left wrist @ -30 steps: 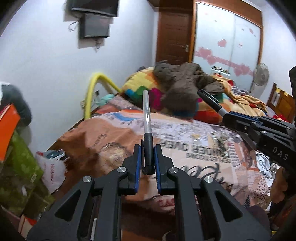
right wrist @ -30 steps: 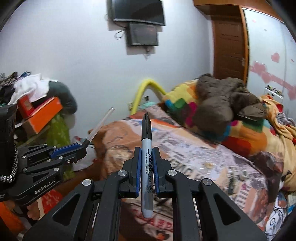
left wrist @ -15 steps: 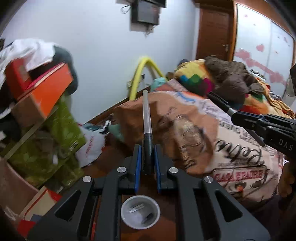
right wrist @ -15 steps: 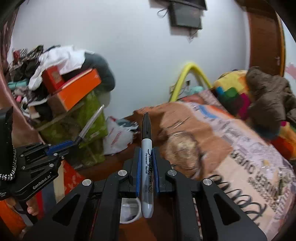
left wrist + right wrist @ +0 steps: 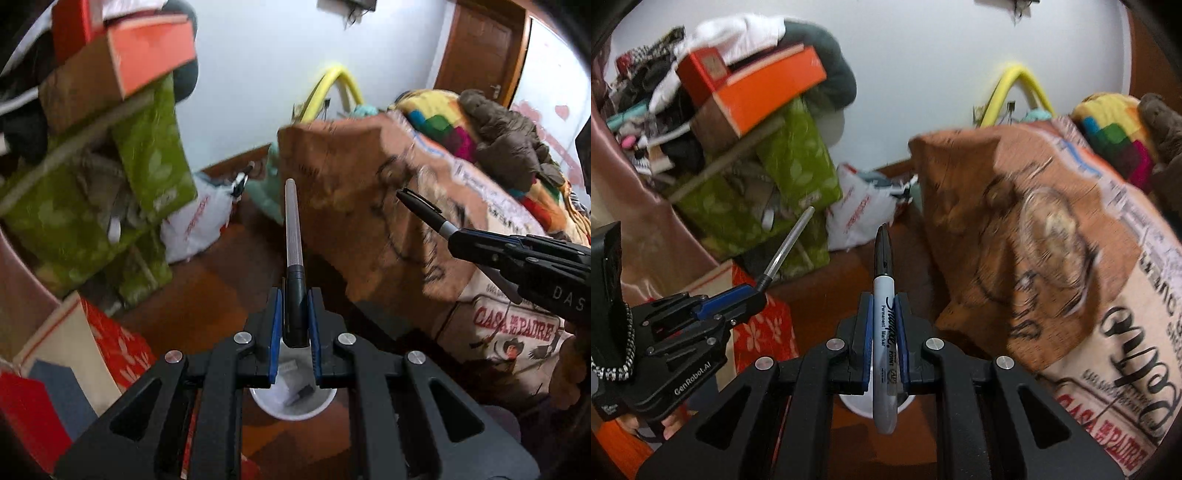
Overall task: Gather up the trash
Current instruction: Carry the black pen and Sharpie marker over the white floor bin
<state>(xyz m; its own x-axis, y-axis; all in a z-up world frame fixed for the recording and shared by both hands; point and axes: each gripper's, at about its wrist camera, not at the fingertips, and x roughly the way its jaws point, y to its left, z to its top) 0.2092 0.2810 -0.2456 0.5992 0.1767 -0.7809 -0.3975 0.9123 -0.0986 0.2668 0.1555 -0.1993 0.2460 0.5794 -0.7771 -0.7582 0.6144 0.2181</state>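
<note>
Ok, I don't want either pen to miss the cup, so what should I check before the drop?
1. Left tool grips pen: ok.
2. Right tool grips marker: ok.
3. Cup under left tool: ok.
4. Cup under right tool: ok, rim shows beneath the marker.
5. Cup has room: ok, only small scraps inside.
6. Height above cup: cannot tell.

The right tool (image 5: 884, 343) clamps a Sharpie marker (image 5: 884, 325) above a white cup (image 5: 849, 402).
</note>
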